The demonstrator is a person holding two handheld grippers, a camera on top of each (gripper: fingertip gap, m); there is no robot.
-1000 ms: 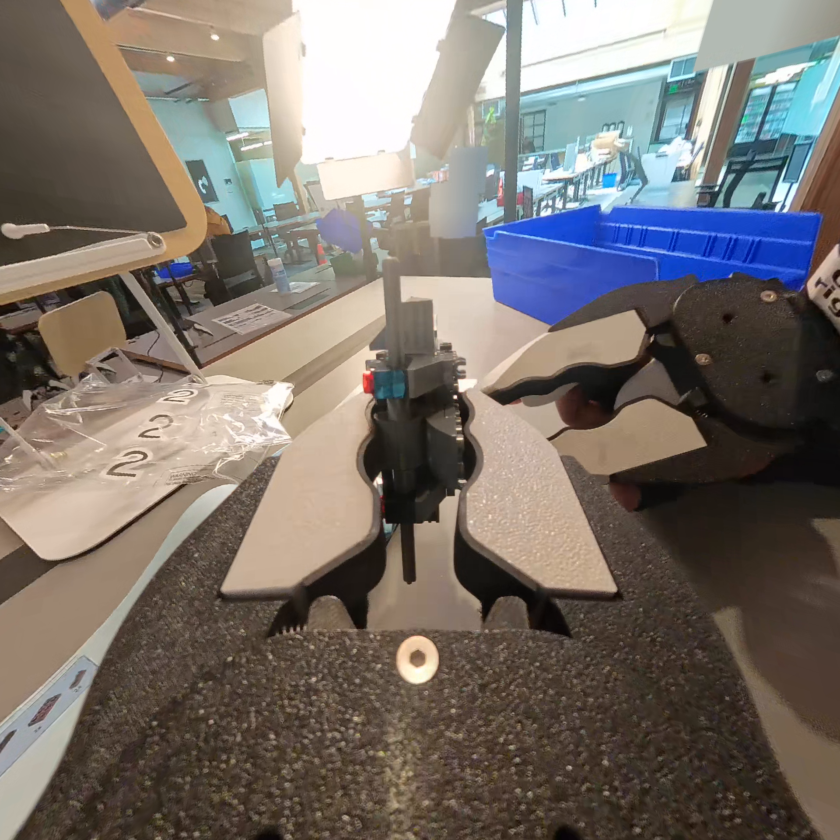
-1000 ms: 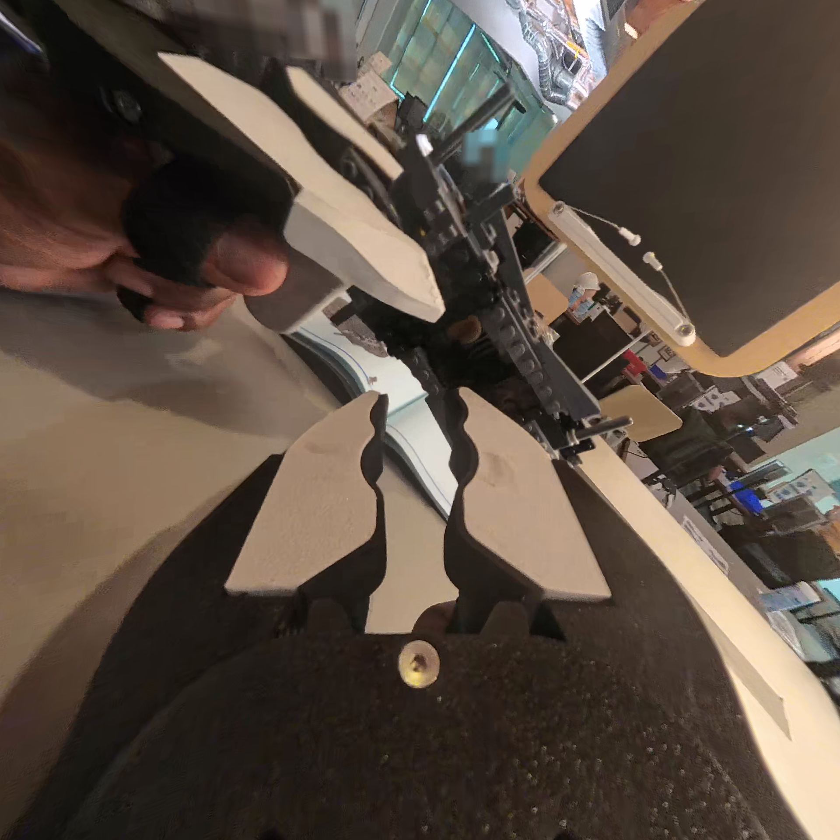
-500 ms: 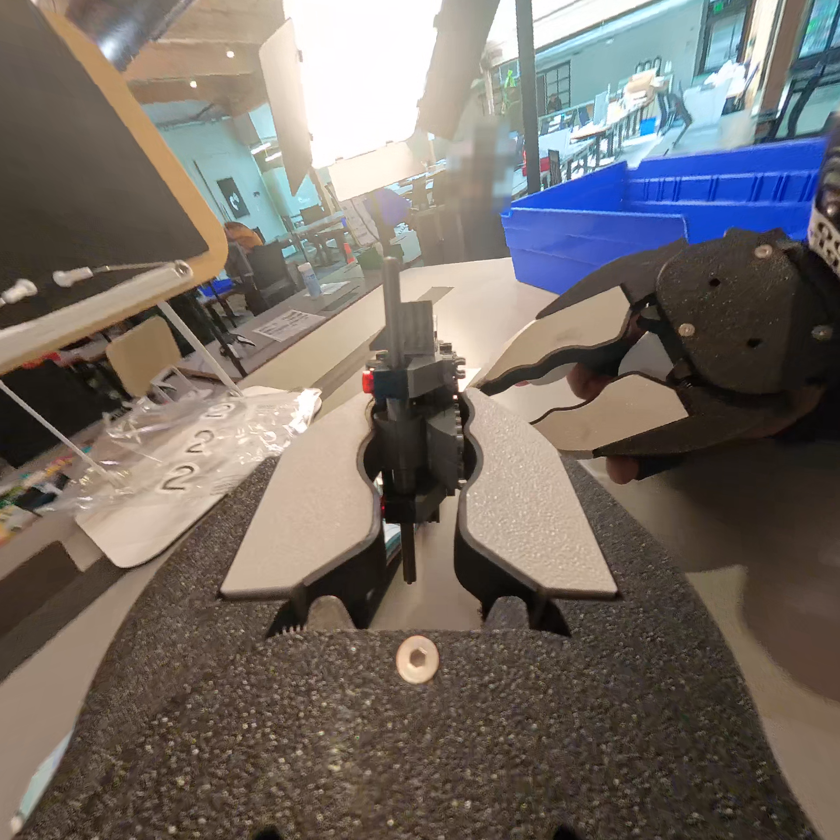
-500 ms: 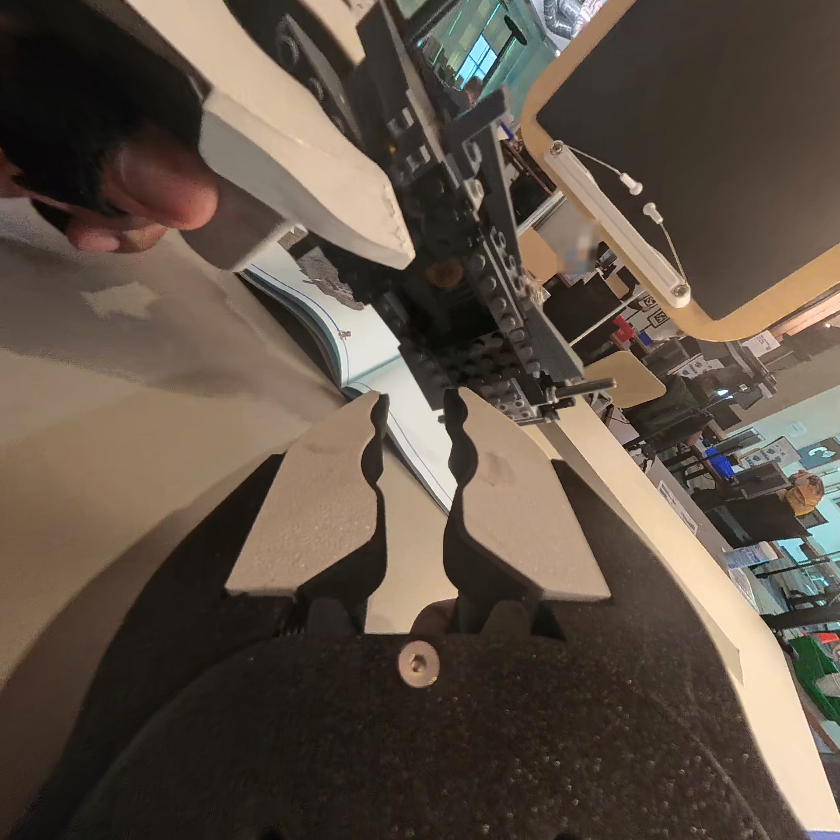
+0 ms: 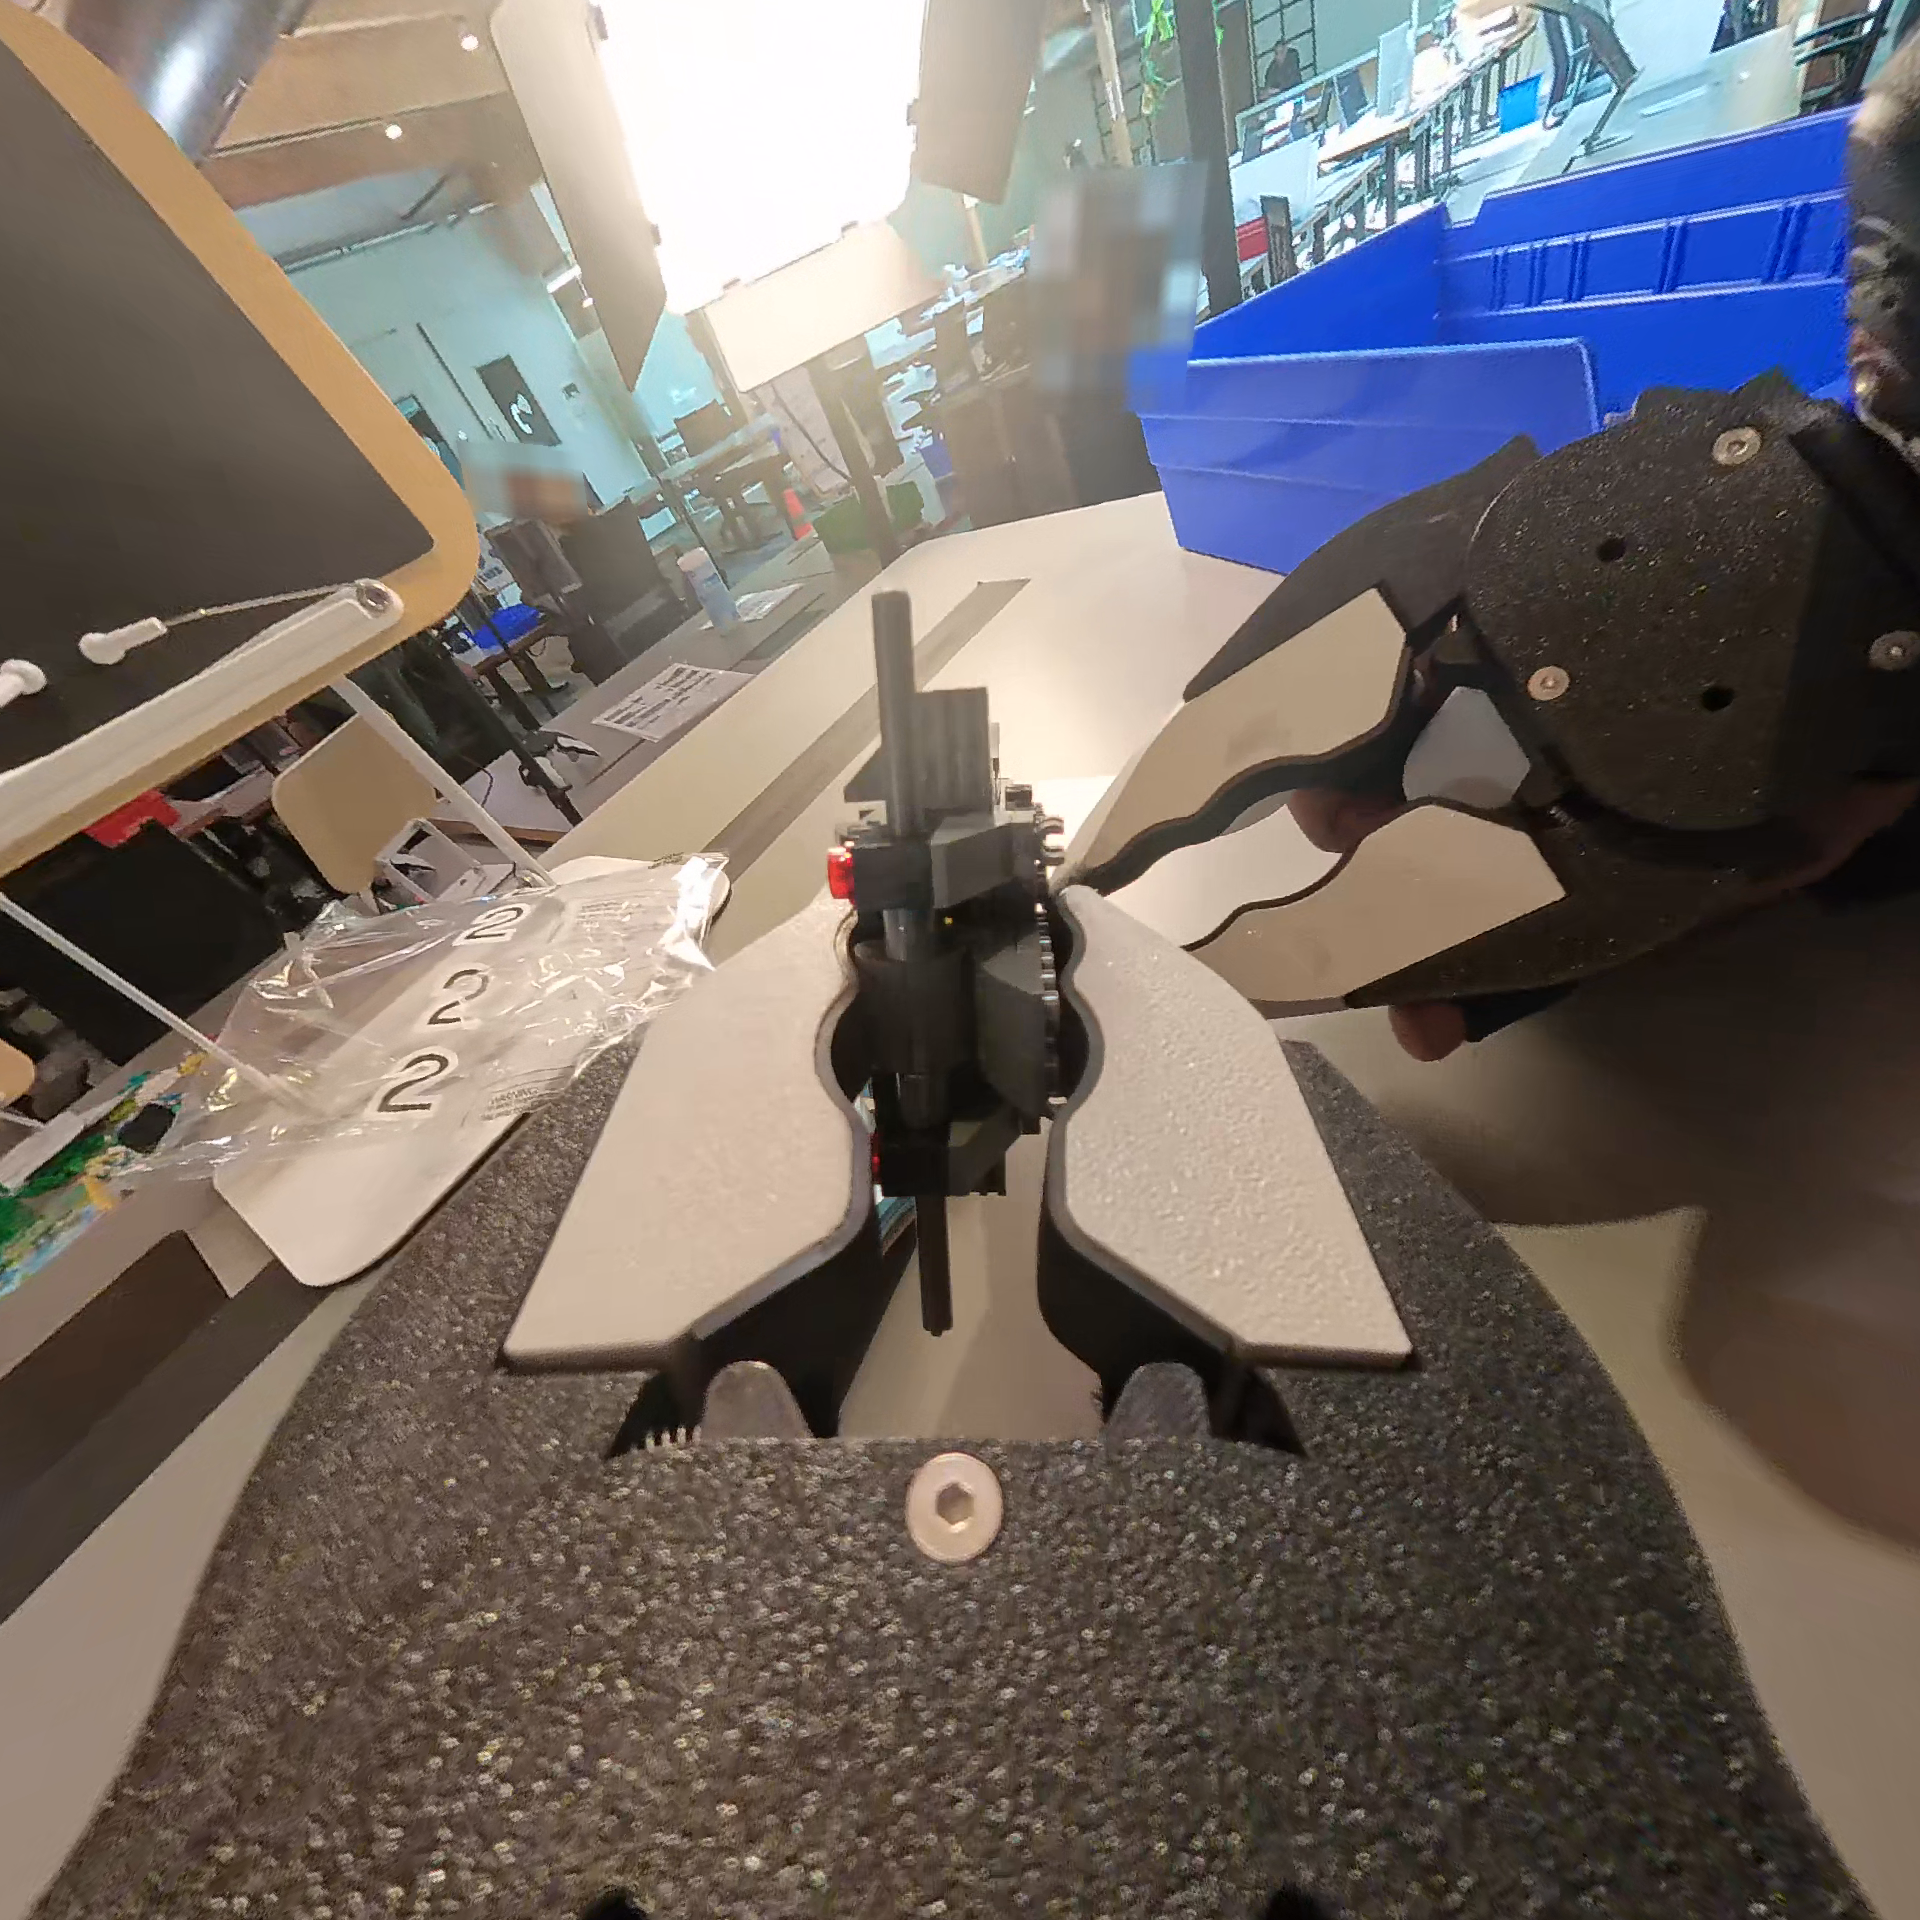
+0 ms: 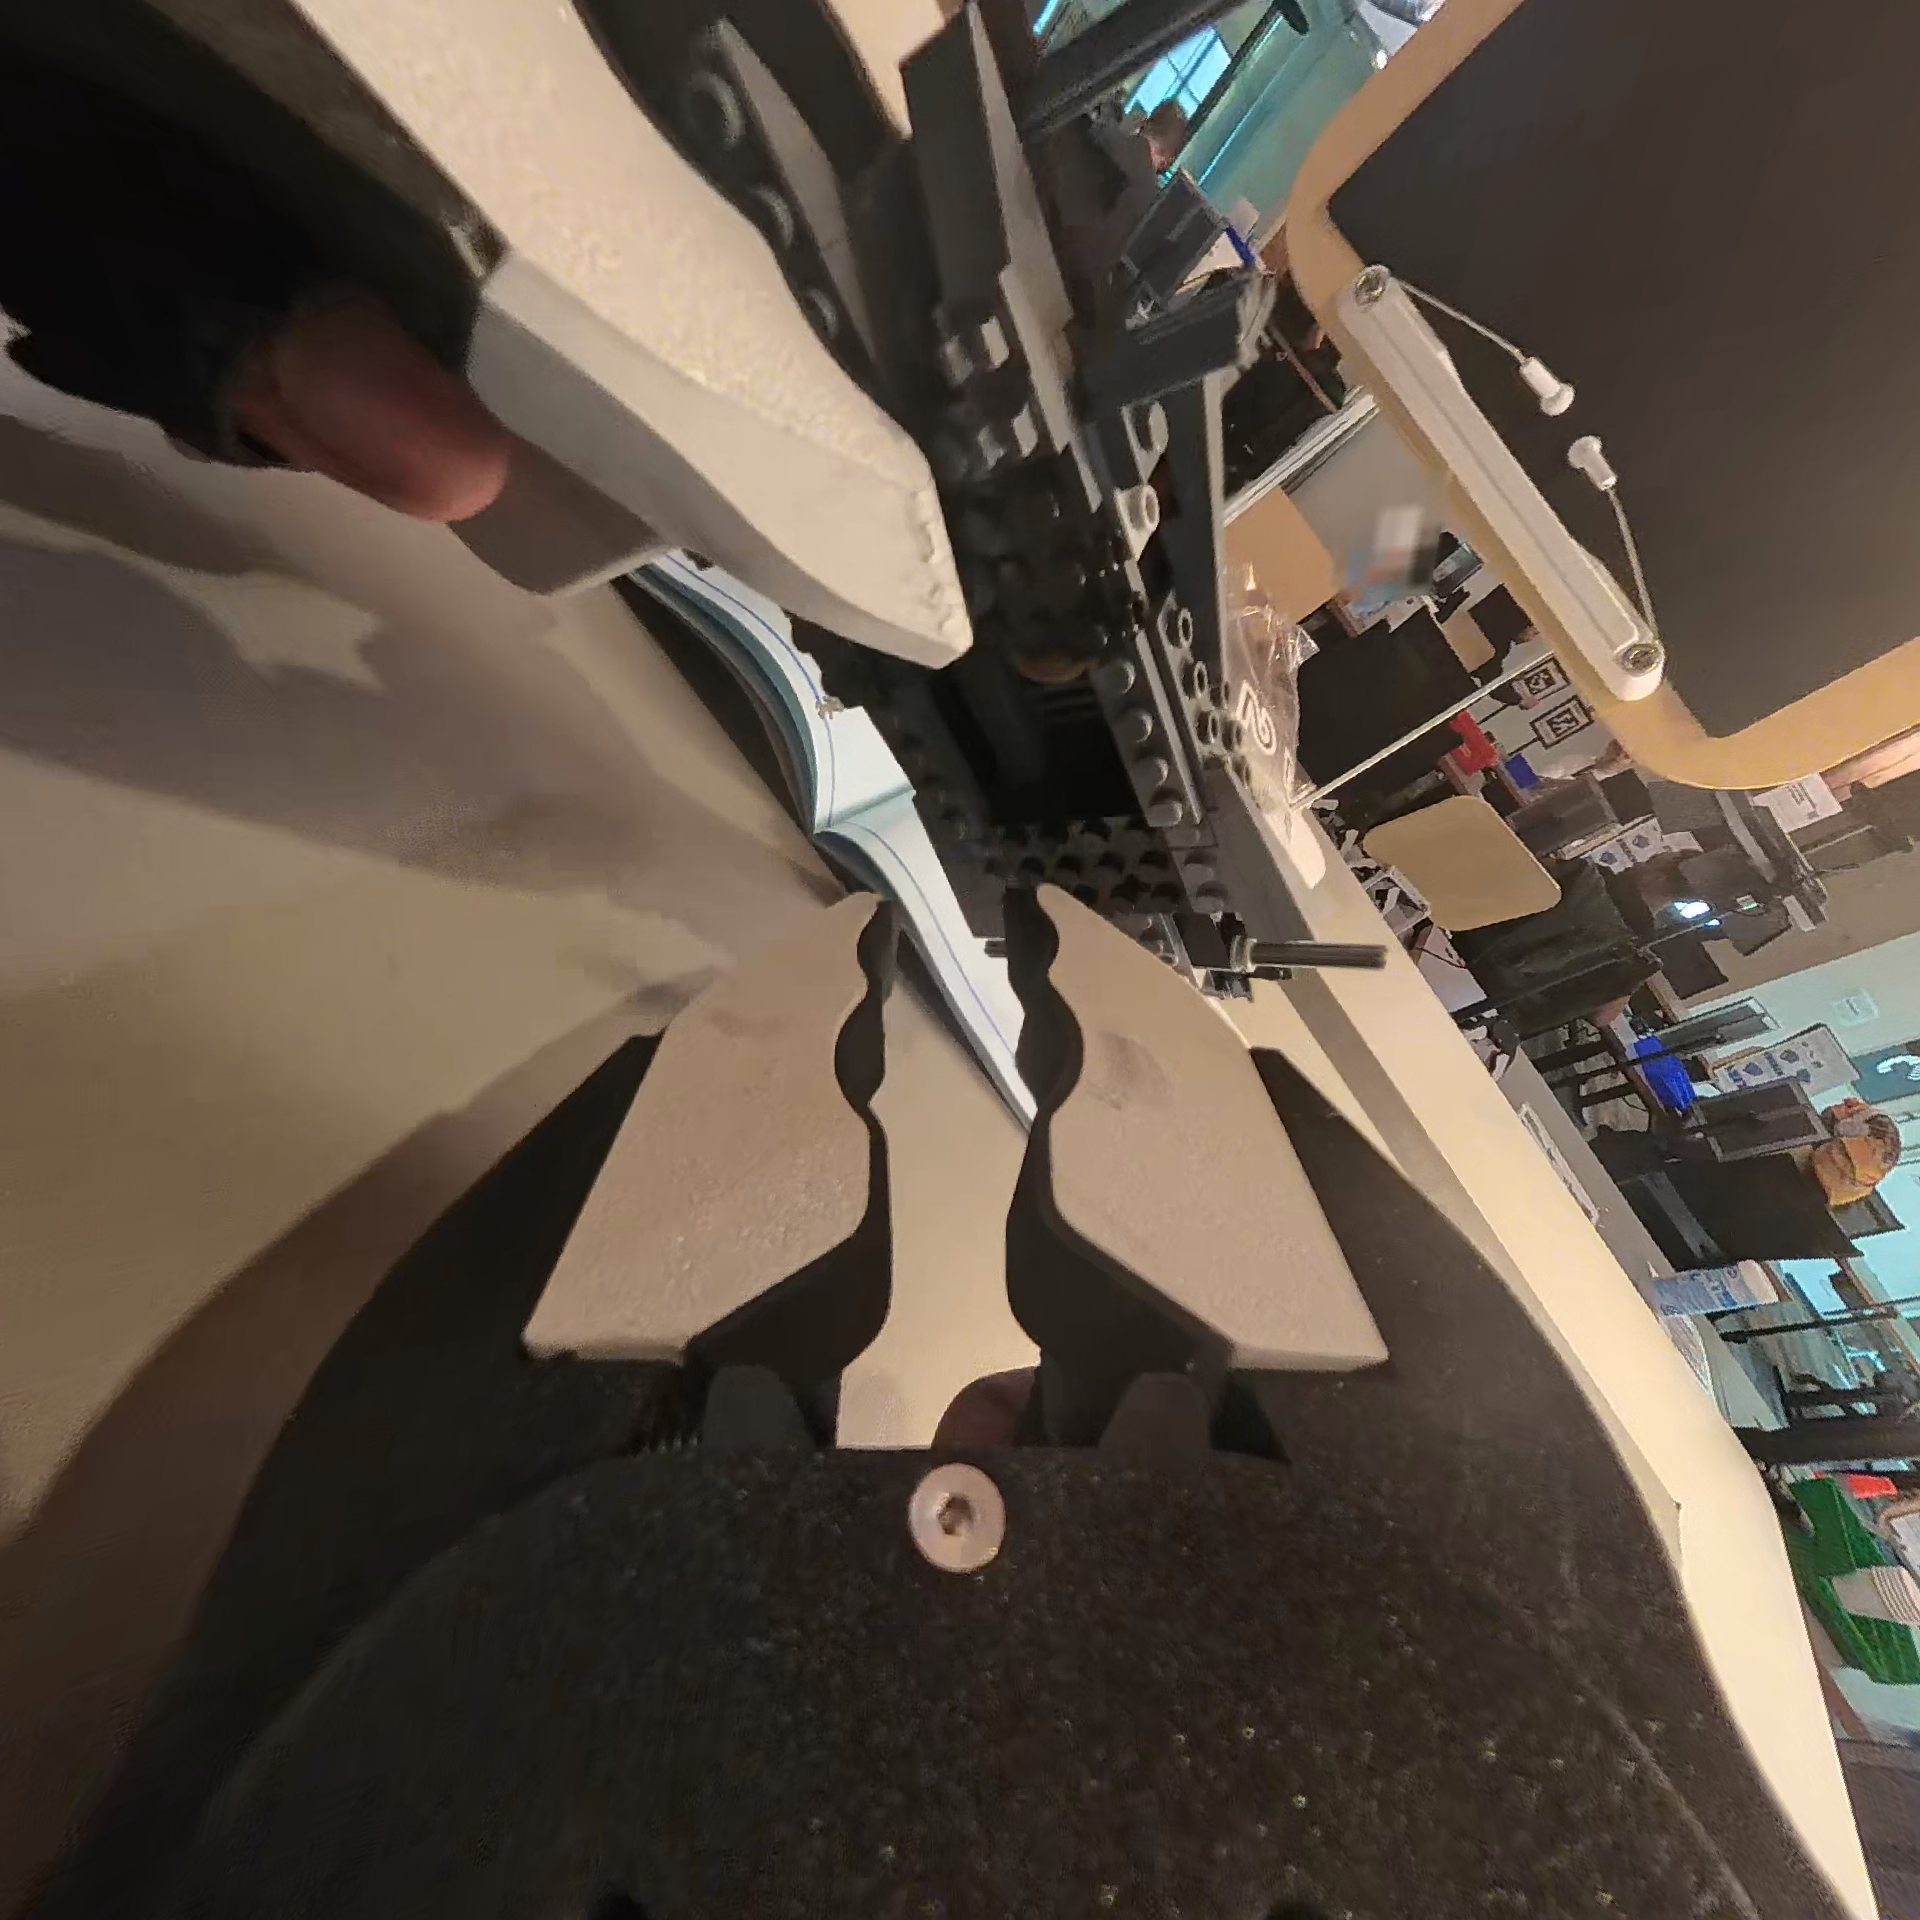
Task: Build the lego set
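Observation:
My left gripper [image 5: 956, 914] is shut on a dark grey brick assembly [image 5: 966, 997] with a long upright axle [image 5: 894, 707] and a red stud on its left side, held above the table [image 5: 1091, 582]. My right gripper [image 5: 1138, 909] comes in from the right, open, with its upper fingertip at the assembly's right edge. In the right wrist view the right gripper [image 6: 956, 904] is open with nothing pressed between the pads. The studded underside of the assembly [image 6: 1081, 862] is just ahead of its tips. A left finger [image 6: 727, 416] shows above.
A blue bin [image 5: 1455, 436] stands at the back right. Clear numbered plastic bags [image 5: 447, 997] lie on a white card at the left. A black board in a wooden frame [image 5: 156, 416] leans at the far left. An open booklet [image 6: 862, 790] lies on the table under the assembly.
My right gripper has moved in closer to the assembly and its jaws have narrowed a little. My left gripper keeps its grasp and has tilted slightly.

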